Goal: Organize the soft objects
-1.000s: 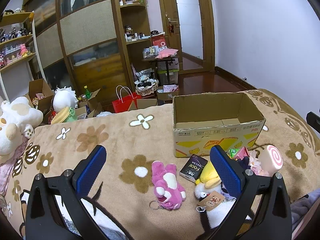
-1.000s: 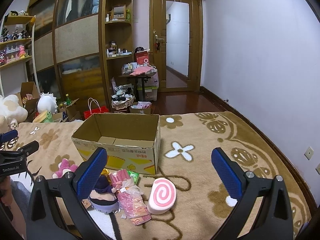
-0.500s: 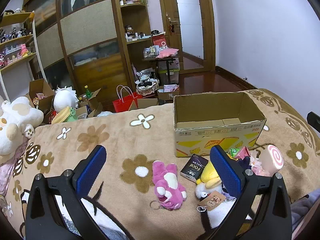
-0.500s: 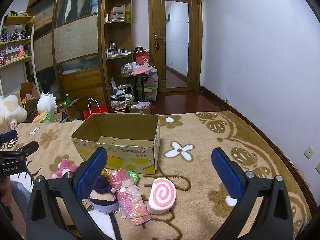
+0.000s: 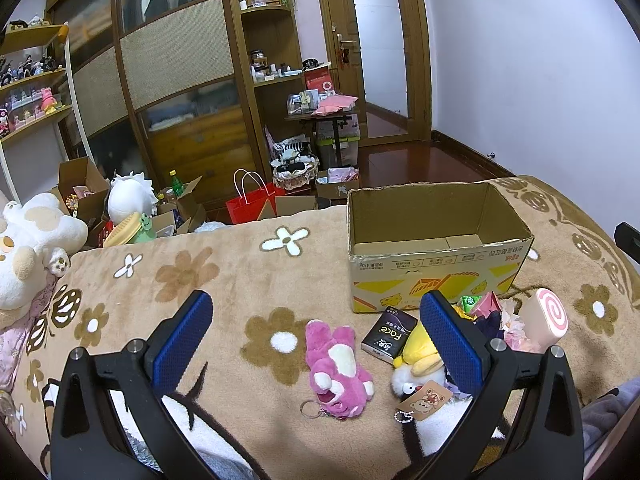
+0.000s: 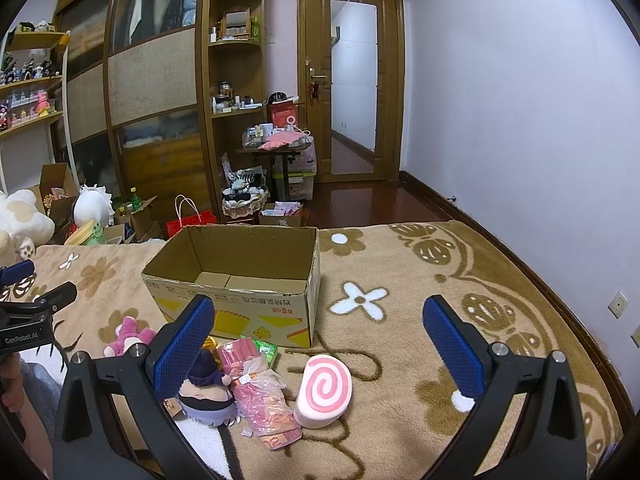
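An empty cardboard box [image 5: 436, 276] [image 6: 248, 304] stands on the brown flowered blanket. In front of it lie a pink plush bear [image 5: 336, 368] [image 6: 128, 334], a yellow and white plush [image 5: 416, 364], a black tissue pack [image 5: 386, 334], a pink swirl-roll cushion [image 5: 550, 318] [image 6: 324, 390], a purple-haired doll [image 6: 206, 392] and a pink wrapped packet [image 6: 260, 396]. My left gripper [image 5: 318, 334] hangs open above the pink bear. My right gripper [image 6: 318, 334] is open above the swirl cushion. Both hold nothing.
A big white plush [image 5: 28, 248] lies at the blanket's left edge. Beyond the bed are cardboard boxes, a red bag [image 5: 250, 200] and a wooden wardrobe [image 5: 176, 80]. A wall [image 6: 520, 120] runs along the right. The left gripper's body [image 6: 28, 320] shows at the right wrist view's left edge.
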The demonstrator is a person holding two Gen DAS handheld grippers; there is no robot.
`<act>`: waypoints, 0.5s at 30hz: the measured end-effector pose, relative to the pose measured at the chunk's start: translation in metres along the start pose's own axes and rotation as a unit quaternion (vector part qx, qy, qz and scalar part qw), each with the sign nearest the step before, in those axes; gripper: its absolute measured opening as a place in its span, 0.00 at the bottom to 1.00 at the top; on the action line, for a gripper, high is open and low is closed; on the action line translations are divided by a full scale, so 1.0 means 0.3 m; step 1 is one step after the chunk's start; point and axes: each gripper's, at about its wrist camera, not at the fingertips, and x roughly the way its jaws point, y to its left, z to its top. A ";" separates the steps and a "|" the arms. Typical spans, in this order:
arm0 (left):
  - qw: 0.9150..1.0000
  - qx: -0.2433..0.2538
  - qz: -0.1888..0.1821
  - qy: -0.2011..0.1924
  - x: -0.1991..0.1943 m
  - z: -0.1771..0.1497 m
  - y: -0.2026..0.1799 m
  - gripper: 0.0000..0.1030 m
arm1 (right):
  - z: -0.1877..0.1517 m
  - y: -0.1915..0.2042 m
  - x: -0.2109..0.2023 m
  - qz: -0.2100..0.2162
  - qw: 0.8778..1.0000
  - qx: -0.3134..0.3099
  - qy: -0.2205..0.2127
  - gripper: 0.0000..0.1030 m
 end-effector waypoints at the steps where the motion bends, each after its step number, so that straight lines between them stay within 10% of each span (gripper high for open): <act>1: 1.000 0.000 0.000 0.000 0.000 -0.001 -0.001 0.99 | -0.002 0.000 0.001 0.000 1.000 0.000 0.000 1.00; 15: 1.000 0.000 0.000 0.000 0.006 -0.007 0.012 0.99 | -0.004 -0.001 0.001 0.000 1.000 0.000 0.001 1.00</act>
